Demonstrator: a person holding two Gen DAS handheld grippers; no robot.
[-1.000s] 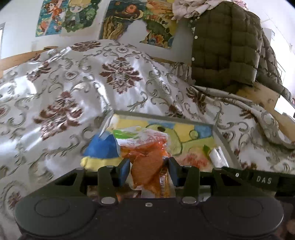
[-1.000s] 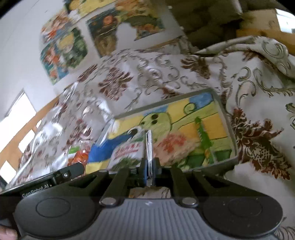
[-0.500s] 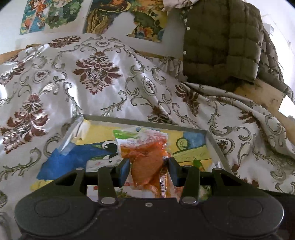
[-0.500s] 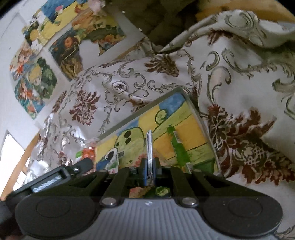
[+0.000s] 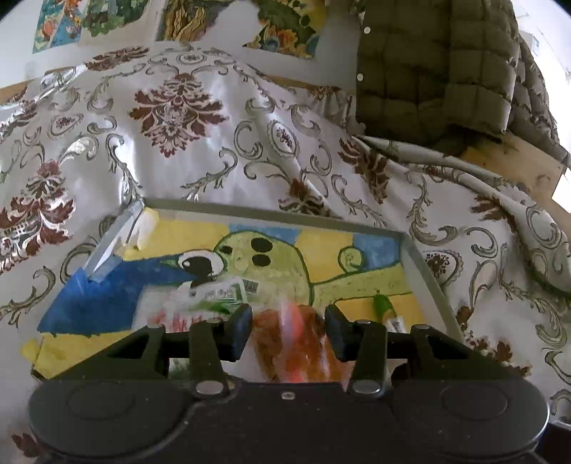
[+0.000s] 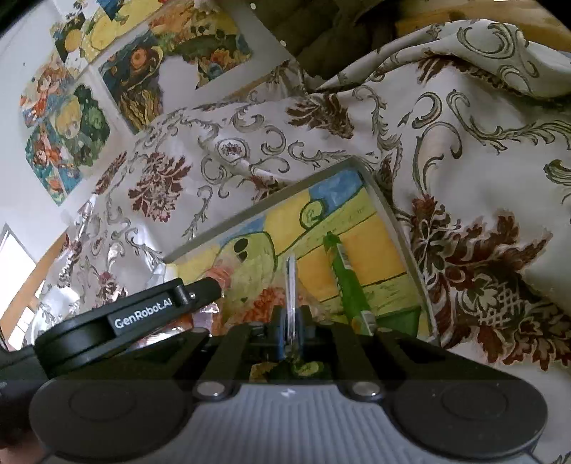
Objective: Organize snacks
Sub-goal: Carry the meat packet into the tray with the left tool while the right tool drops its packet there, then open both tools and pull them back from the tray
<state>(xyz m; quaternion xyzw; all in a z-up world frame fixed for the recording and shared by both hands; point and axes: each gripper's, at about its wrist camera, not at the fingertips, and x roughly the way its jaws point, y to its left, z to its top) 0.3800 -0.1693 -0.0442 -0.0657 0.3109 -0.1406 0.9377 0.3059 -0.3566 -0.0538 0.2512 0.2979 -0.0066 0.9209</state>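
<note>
A painted tray (image 5: 421, 264) with a grey rim lies on the patterned cloth. My left gripper (image 5: 288, 326) hangs over its near side, its jaws closing. An orange snack bag (image 5: 291, 339), blurred with motion, sits low between the pads and touches both. A white and green packet (image 5: 217, 292) and a green stick snack (image 5: 383, 307) lie in the tray. My right gripper (image 6: 291, 335) is shut on a thin silvery packet (image 6: 291, 282), seen edge-on, above the tray (image 6: 392, 221). To its right lies the green stick snack (image 6: 344, 282).
The flowered cloth (image 5: 178, 107) covers the whole surface and bunches up at the right. An olive quilted jacket (image 5: 428, 71) hangs behind, with posters (image 5: 232, 18) on the wall. A clear plastic strip (image 5: 114, 242) leans at the tray's left corner. The left gripper's black body (image 6: 125, 321) crosses the right wrist view.
The left gripper moved in over the tray. Its orange bag sank from above the fingertips to low between them, and the fingers narrowed slightly. The right gripper rolled and moved over the tray, still holding its packet.
</note>
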